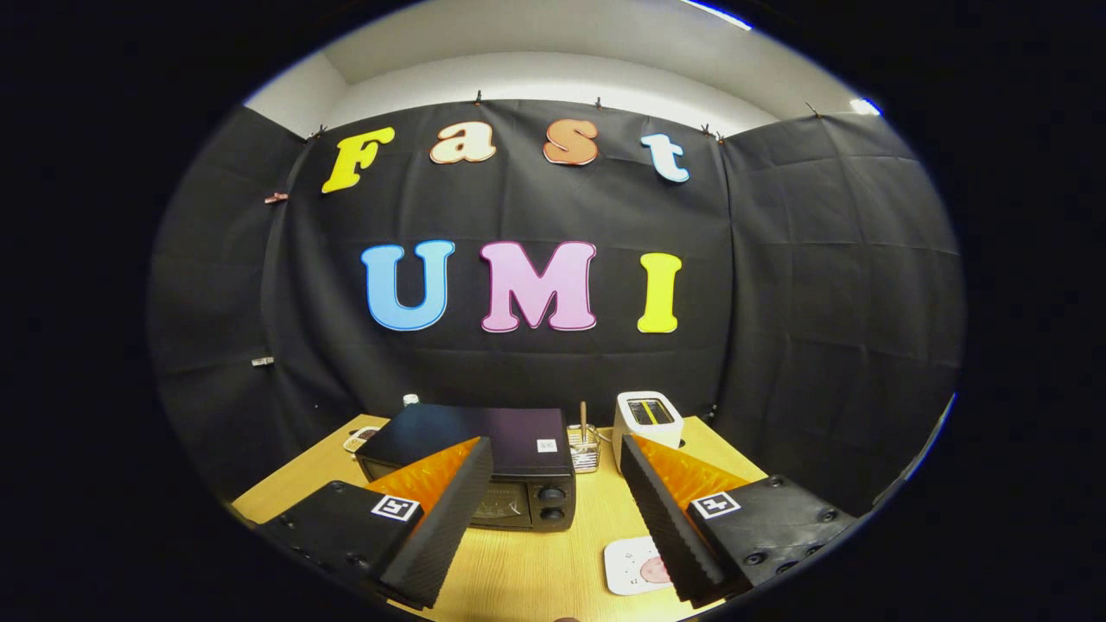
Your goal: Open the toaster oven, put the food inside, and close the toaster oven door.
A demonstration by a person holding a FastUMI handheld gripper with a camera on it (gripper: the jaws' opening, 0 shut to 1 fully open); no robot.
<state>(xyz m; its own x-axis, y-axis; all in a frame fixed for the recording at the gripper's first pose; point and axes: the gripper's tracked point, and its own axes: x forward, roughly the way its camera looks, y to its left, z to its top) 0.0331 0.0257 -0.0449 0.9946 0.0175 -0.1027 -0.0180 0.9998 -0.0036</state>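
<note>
Hovering claw (pixel 553 484) gaping wide — one toaster oven (pixel 484 466) ahead, door shut; one white toaster (pixel 648 419) beyond

Matt toaster oven (pixel 484 445) on wood-grain table (pixel 536 561).

toaster oven (pixel 510 471) door partly behind left finger, plate (pixel 635 566) half hidden

a white toaster (pixel 648 419) and wire holder (pixel 584 449) on the wooden table (pixel 536 570).
</note>
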